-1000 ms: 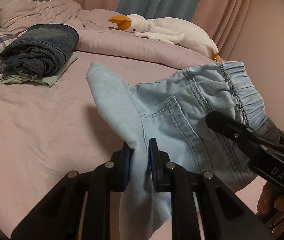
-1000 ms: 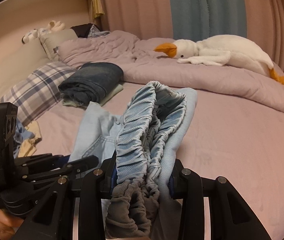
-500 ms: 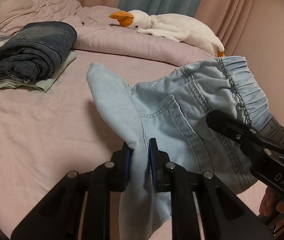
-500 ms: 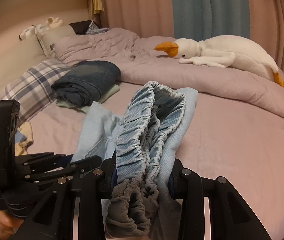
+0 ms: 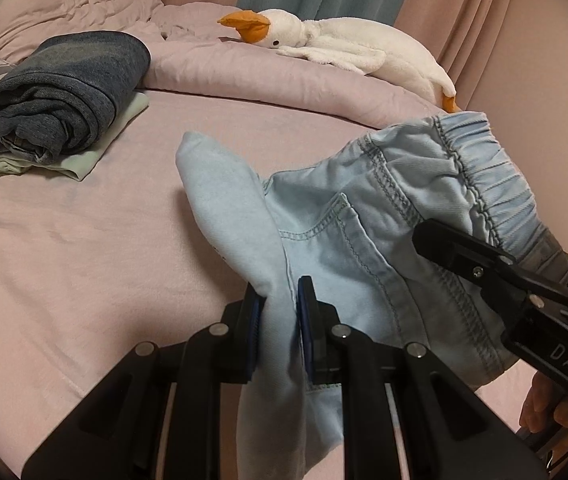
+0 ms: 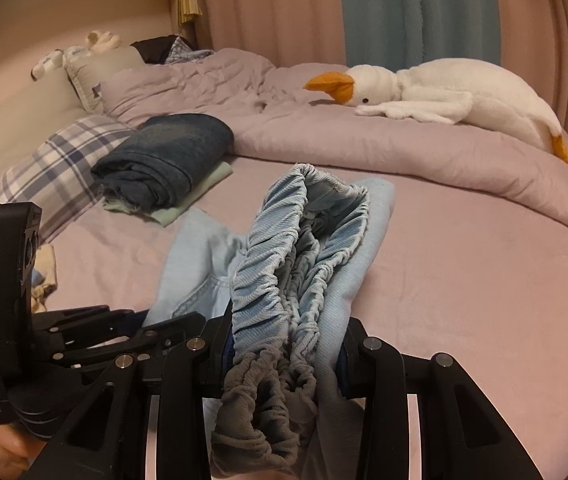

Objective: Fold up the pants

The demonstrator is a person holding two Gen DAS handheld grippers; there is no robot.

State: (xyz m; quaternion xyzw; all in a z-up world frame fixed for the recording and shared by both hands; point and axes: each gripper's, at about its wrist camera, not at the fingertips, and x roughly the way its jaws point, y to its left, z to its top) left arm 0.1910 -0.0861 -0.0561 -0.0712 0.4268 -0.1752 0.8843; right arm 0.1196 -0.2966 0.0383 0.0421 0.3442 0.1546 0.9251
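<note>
Light-blue denim pants (image 5: 368,216) held in the air above the bed (image 5: 84,240), gripped at two places. The left tool (image 5: 278,320) is clenched on a doubled fold of the fabric near the pocket seam, its blue pads (image 5: 305,312) pressing the cloth from either side; the right tool (image 6: 284,344) is clamped over the gathered elastic waistband (image 6: 284,264), which bunches between its jaws. The garment hangs bundled between the two tools, apart from the lavender sheet below. A folded stack of dark jeans (image 5: 64,92) on a pale green garment (image 5: 96,156) lies near the plaid pillow (image 6: 52,164), well apart from the pants; a plush goose (image 5: 336,44) rests on the rolled duvet (image 5: 284,84) beyond. Judged step: carrying the partly folded pants toward a laying-down spot. The next move likely calls for lowering both tools together so the fold lands flat and aligned, then letting go without dragging the layers askew.
</note>
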